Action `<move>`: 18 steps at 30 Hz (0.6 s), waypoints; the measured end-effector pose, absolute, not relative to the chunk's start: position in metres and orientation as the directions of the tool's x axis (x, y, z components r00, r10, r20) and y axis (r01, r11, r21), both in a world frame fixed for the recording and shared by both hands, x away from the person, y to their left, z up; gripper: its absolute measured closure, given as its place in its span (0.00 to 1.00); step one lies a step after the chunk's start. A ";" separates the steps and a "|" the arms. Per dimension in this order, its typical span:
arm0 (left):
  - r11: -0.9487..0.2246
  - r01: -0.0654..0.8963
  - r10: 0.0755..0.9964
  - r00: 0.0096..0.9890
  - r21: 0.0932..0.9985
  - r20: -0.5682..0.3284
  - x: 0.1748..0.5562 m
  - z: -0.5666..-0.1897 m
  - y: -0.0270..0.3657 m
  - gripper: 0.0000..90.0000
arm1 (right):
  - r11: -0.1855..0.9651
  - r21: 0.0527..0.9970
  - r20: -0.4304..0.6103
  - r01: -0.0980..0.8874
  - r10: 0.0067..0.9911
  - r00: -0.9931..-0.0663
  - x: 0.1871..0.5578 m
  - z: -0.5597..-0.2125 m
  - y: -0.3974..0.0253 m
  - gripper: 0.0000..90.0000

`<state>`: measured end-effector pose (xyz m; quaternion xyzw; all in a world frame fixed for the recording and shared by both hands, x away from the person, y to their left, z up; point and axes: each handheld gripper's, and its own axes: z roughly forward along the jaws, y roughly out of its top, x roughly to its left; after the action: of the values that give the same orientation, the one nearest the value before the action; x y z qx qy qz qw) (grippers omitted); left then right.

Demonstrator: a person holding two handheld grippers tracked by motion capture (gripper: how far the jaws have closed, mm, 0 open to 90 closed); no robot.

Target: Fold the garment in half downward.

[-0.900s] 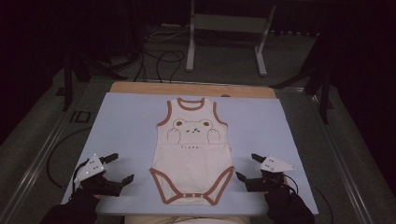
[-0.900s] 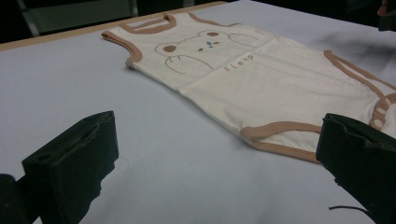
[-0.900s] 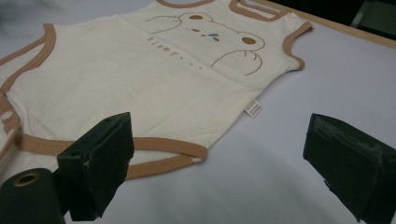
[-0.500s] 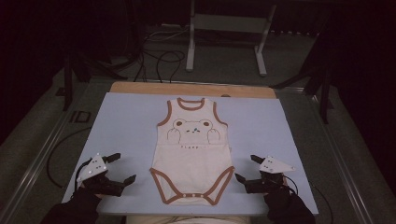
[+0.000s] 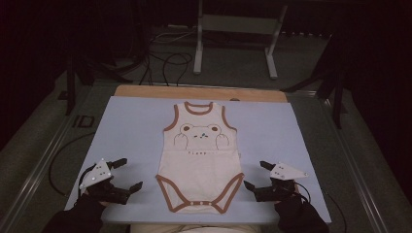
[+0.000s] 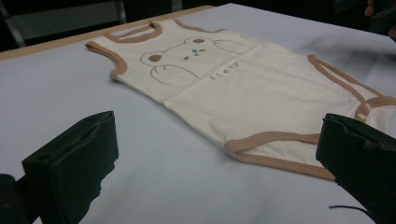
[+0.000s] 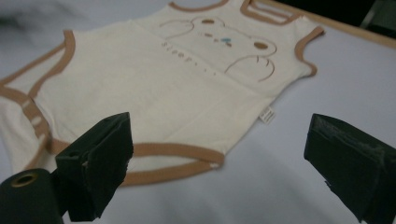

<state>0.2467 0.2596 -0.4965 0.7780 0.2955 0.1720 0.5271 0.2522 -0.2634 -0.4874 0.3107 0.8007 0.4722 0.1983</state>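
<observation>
As both grippers hung open beside the bodysuit, I judged gripping its leg hems came next.

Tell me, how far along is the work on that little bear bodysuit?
Barely begun, it seems. The bodysuit lies spread flat, face up, unfolded, on the pale blue table cover. The left hand-held gripper and right hand-held gripper sit open beside its leg openings, touching nothing. Any grasping or folding remains.

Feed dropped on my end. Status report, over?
Left gripper open, right gripper open, both empty. Bodysuit flat on mat between them, untouched. Nothing in the way.
</observation>
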 end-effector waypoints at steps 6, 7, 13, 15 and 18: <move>-0.273 0.268 0.645 0.764 0.924 -0.031 0.247 -0.489 0.253 0.00 | 0.324 0.900 -0.013 0.292 0.689 -0.724 0.248 -0.473 -0.262 0.09; -0.272 0.274 0.641 0.767 0.923 -0.038 0.248 -0.489 0.251 0.00 | 0.319 0.904 -0.013 0.285 0.686 -0.727 0.248 -0.472 -0.262 0.09; -0.304 0.273 0.618 0.786 0.913 -0.030 0.250 -0.482 0.244 0.00 | 0.294 0.920 -0.027 0.258 0.706 -0.708 0.245 -0.453 -0.264 0.09; -0.303 0.266 0.615 0.788 0.915 -0.025 0.251 -0.477 0.243 0.00 | 0.297 0.920 -0.032 0.257 0.708 -0.706 0.246 -0.447 -0.264 0.09; -0.303 0.253 0.609 0.793 0.919 -0.018 0.254 -0.469 0.241 0.00 | 0.295 0.924 -0.038 0.245 0.706 -0.707 0.247 -0.438 -0.264 0.09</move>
<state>0.2540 0.2412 -0.4691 0.7890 0.2732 0.1698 0.5235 0.2468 -0.2635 -0.4384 0.3080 0.7719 0.5075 0.2273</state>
